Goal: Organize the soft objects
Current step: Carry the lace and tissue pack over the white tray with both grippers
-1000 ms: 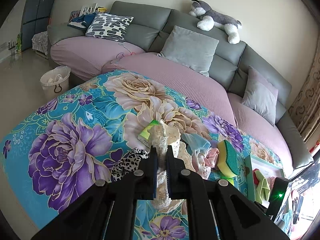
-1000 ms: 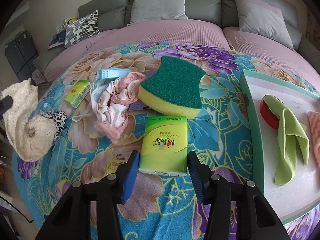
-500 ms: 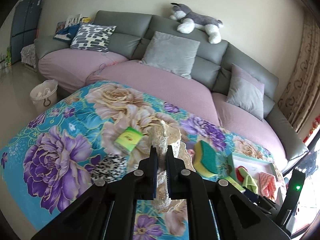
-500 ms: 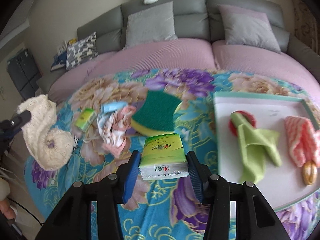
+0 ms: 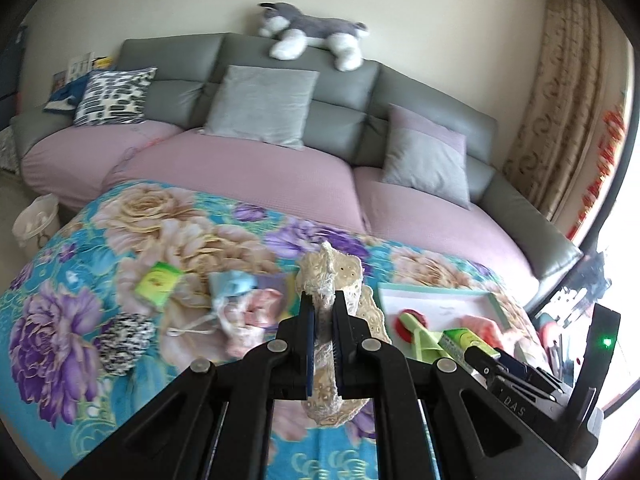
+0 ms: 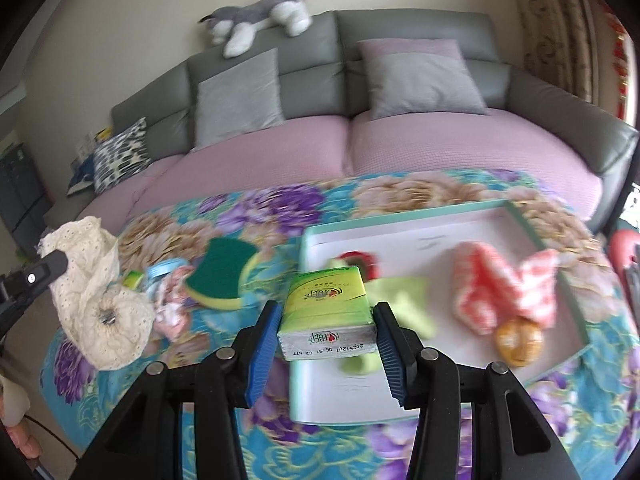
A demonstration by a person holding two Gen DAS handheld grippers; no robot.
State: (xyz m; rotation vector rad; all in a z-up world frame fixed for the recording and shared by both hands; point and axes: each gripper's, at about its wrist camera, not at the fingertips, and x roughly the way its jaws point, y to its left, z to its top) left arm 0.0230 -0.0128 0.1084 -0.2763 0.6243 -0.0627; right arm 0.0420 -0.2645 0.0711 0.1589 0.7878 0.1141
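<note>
Right gripper (image 6: 327, 322): lower centre of the right wrist view, blue-padded jaws part-way apart and clamped on the flanks of a green tissue pack (image 6: 328, 312), which is held clear of the surface, in front of the near left part of the tray.
Left gripper (image 5: 323, 312): lower centre of the left wrist view, jaws nearly closed, pinching a cream lace cloth (image 5: 332, 280); the cloth bunches above the tips and hangs below them. In the right wrist view it shows at the left edge.

Sofa (image 5: 280, 168): grey back, pink seat covers, across the upper half of the frame.
Floral cloth (image 5: 60, 320): teal with purple and beige blooms, covering the surface in the lower half.
Tray (image 6: 520, 216): pale, green-rimmed, centre right; holds a red-and-white towel (image 6: 496, 284), a green cloth (image 6: 404, 296), a red round item and an orange round item.
Plush husky (image 5: 308, 36): lying on the sofa back, top centre.
Sponge (image 6: 222, 272): green over yellow, on the floral cloth left of the tray.
Pink-and-white garment pile (image 5: 244, 312): left of centre.
Spotted scrunchie (image 5: 124, 336): lower left.
Small green pack (image 5: 158, 282): above the scrunchie.
</note>
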